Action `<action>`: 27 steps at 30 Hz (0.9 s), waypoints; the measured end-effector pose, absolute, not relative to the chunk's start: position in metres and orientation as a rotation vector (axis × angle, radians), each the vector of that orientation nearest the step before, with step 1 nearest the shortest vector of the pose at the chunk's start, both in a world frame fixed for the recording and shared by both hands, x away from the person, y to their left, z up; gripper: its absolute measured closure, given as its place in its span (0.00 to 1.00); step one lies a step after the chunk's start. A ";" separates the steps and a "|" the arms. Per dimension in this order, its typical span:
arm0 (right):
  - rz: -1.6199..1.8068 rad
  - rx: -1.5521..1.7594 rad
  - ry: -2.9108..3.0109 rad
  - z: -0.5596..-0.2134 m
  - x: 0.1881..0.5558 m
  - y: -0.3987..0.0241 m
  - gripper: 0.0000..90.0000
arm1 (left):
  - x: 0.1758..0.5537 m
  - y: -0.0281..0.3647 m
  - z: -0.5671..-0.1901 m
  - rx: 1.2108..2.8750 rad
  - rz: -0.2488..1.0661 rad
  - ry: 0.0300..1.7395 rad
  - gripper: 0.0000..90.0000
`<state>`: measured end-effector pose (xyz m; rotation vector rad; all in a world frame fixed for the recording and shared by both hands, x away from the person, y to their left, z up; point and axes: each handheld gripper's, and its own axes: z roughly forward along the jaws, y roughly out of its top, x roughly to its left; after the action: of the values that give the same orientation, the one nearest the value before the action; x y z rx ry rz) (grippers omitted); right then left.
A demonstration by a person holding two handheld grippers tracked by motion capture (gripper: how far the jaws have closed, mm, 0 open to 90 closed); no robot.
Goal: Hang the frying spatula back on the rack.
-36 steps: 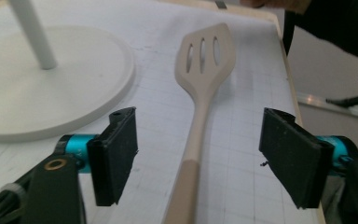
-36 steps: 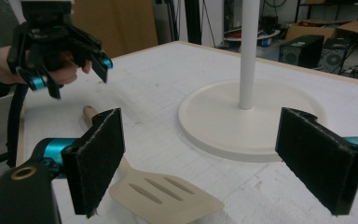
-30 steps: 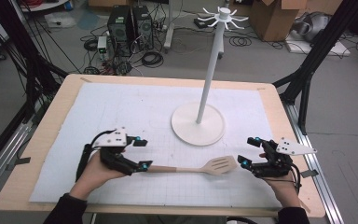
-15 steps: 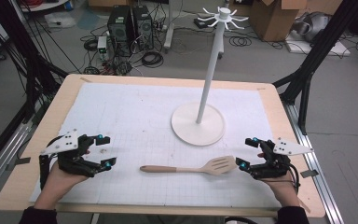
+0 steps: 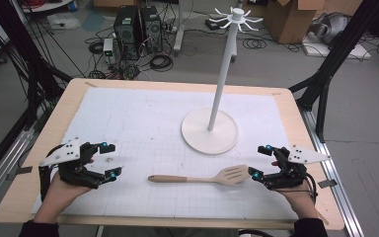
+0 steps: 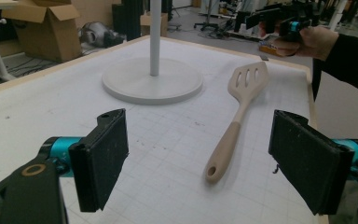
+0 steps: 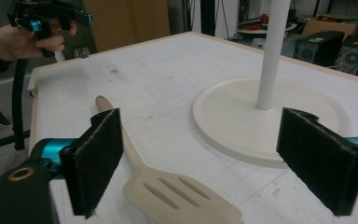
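High view: one spatula (image 5: 202, 177) lies flat at lower centre of the table (image 5: 286, 106), below one rack (image 5: 210, 129). Two grippers, left (image 5: 109, 159) at lower left and right (image 5: 259, 161) at lower right, gape wide, empty.

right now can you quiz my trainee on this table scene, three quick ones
1. True or false: the left gripper holds the spatula.
2. Which end of the spatula lies nearer the right gripper: A the slotted blade, B the handle?
3. What stands on the table beyond the spatula?

Key
1. False: the spatula lies flat on the table between the two grippers, and both stand with jaws open.
2. A.
3. A white stand with a round base, a tall pole and hooks at its top.
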<state>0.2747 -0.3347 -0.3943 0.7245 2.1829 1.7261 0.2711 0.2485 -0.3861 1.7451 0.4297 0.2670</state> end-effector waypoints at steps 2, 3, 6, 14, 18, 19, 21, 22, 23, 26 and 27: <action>1.726 0.717 2.185 -0.392 0.275 -0.333 0.15 | 0.271 0.249 -0.386 1.747 0.267 0.430 0.22; 1.726 0.717 2.185 -0.392 0.275 -0.333 0.15 | 0.271 0.249 -0.386 1.748 0.268 0.431 0.22; 1.734 0.698 2.184 -0.384 0.274 -0.330 0.16 | 0.269 0.250 -0.385 1.745 0.266 0.426 0.22; 1.728 0.641 2.235 -0.374 0.281 -0.314 0.16 | 0.266 0.247 -0.382 1.752 0.272 0.412 0.22; 1.706 0.609 2.283 -0.370 0.286 -0.301 0.16 | 0.266 0.245 -0.382 1.759 0.273 0.407 0.23; 1.700 0.599 2.290 -0.370 0.288 -0.298 0.17 | 0.266 0.244 -0.383 1.762 0.272 0.407 0.23; 1.685 0.601 2.320 -0.370 0.293 -0.290 0.17 | 0.266 0.242 -0.384 1.766 0.265 0.404 0.23; 1.685 0.601 2.320 -0.370 0.293 -0.290 0.17 | 0.266 0.242 -0.384 1.766 0.265 0.404 0.23; 1.675 0.603 2.340 -0.370 0.294 -0.287 0.17 | 0.266 0.242 -0.384 1.769 0.263 0.406 0.23; 1.642 0.576 2.385 -0.371 0.300 -0.275 0.18 | 0.267 0.240 -0.386 1.776 0.253 0.406 0.23; 1.642 0.576 2.385 -0.371 0.300 -0.275 0.18 | 0.267 0.240 -0.386 1.776 0.253 0.406 0.23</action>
<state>0.2997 -0.2745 -0.3709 0.5755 2.3849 1.6424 0.2669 0.2396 -0.3861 1.7756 0.4060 0.2526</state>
